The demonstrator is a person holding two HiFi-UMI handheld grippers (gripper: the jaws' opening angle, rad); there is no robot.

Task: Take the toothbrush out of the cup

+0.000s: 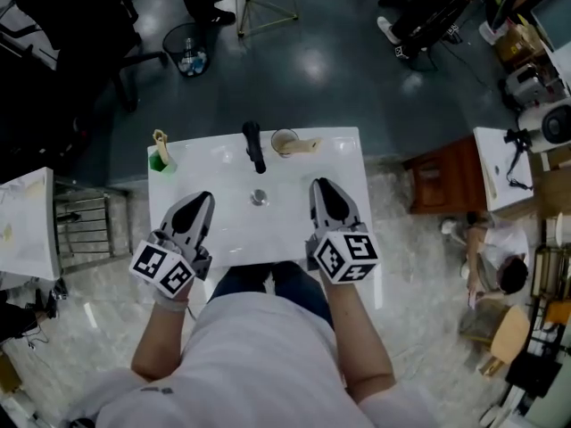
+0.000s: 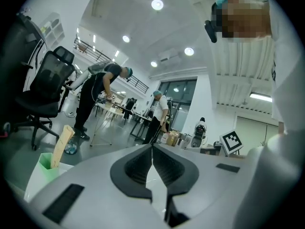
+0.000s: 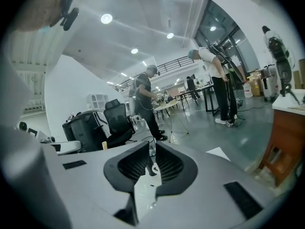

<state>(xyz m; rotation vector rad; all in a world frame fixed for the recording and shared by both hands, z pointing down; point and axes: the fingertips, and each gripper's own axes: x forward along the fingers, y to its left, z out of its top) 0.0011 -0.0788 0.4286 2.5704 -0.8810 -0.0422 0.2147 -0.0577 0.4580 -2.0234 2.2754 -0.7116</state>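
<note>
A wooden-handled toothbrush (image 1: 160, 140) stands in a green cup (image 1: 162, 161) at the back left corner of the white sink top (image 1: 348, 163). The left gripper view shows the same cup (image 2: 47, 165) and toothbrush (image 2: 62, 145) at lower left. My left gripper (image 1: 204, 198) is shut and empty over the front left of the sink top, well short of the cup; its tips (image 2: 152, 147) meet in its own view. My right gripper (image 1: 320, 187) hovers at the front right, also shut on nothing, with its jaw tips (image 3: 151, 146) together.
A black faucet (image 1: 254, 145) stands at the back middle, with the drain (image 1: 259, 197) in front of it. A clear cup (image 1: 284, 141) with a wooden piece (image 1: 307, 145) beside it sits right of the faucet. People, chairs and tables stand around the room.
</note>
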